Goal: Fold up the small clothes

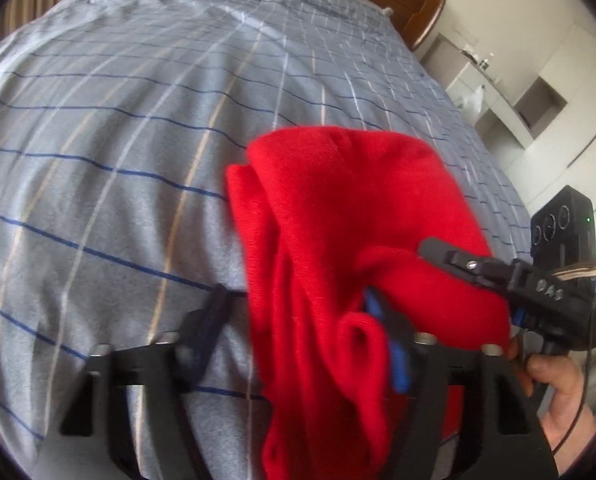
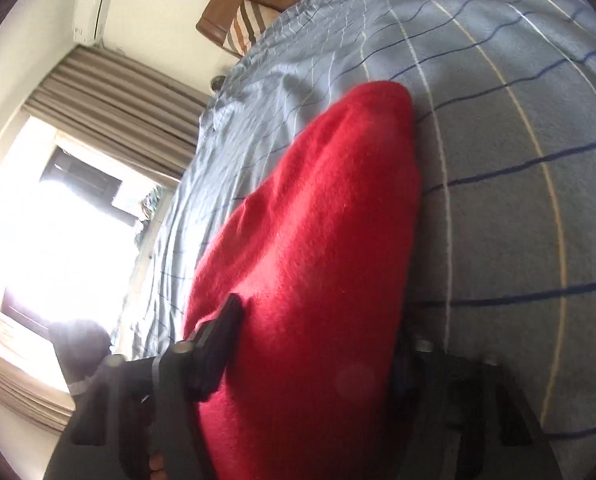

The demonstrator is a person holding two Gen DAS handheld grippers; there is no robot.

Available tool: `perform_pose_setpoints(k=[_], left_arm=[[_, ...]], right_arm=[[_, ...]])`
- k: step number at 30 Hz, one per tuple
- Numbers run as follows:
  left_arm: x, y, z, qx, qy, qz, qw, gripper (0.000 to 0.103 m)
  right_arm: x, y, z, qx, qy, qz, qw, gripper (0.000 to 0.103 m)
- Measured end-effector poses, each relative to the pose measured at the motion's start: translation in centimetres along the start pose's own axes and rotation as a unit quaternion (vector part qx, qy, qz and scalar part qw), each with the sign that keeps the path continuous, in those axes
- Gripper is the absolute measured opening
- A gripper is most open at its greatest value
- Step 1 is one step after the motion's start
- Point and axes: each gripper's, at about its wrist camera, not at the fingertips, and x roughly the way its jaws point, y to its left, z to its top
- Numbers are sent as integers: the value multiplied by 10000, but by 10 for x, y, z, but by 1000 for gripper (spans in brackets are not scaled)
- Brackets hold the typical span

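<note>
Red knit cloth fills the space between the fingers of the left gripper (image 1: 305, 320), which looks to be pinching a bunched fold of the red garment (image 1: 337, 240) low in the middle of the left wrist view, though the blue-padded finger on the right of that view is partly buried in the fabric. At the right edge of the same view the right gripper (image 1: 449, 258) comes in from the lower right, held by a hand (image 1: 553, 384), its black finger lying on the cloth; in the right wrist view the garment runs between its two fingers from the bottom centre toward the upper middle, so it too seems to be pinching the fabric. Beyond both grippers the garment hangs gathered and crumpled rather than flat, above or just touching the bed (image 1: 118, 160) with its grey-blue checked cover. My reading is that the step in hand is picking up and shaking out the piece. Next it needs spreading flat on the bed, the two grips drawn apart, before any fold.
</note>
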Motion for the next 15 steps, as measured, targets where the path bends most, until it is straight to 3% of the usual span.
perform_pose_setpoints(k=[2, 5, 8, 11, 14, 15], left_arm=[[1, -3, -2, 11, -30, -59, 10000, 26], [-12, -15, -5, 229, -278, 59, 9993, 22], [-42, -32, 3, 465, -672, 21, 9967, 22], [-75, -46, 22, 648, -1104, 21, 9918, 22], [-85, -47, 42, 714, -1253, 151, 9894, 30], [-78, -45, 45, 712, -1136, 320, 9905, 44]], right_arm=[[-2, 35, -10, -1022, -160, -875, 9908, 34], [-8, 82, -28, -2298, -524, -1712, 9566, 30], [-31, 115, -32, -2751, -1018, -1744, 9400, 29], [-59, 140, -13, -2934, -1502, -1542, 9314, 29], [-67, 149, 17, -2793, -1599, -1299, 9379, 32], [-67, 139, 26, -2597, -1427, -1212, 9474, 42]])
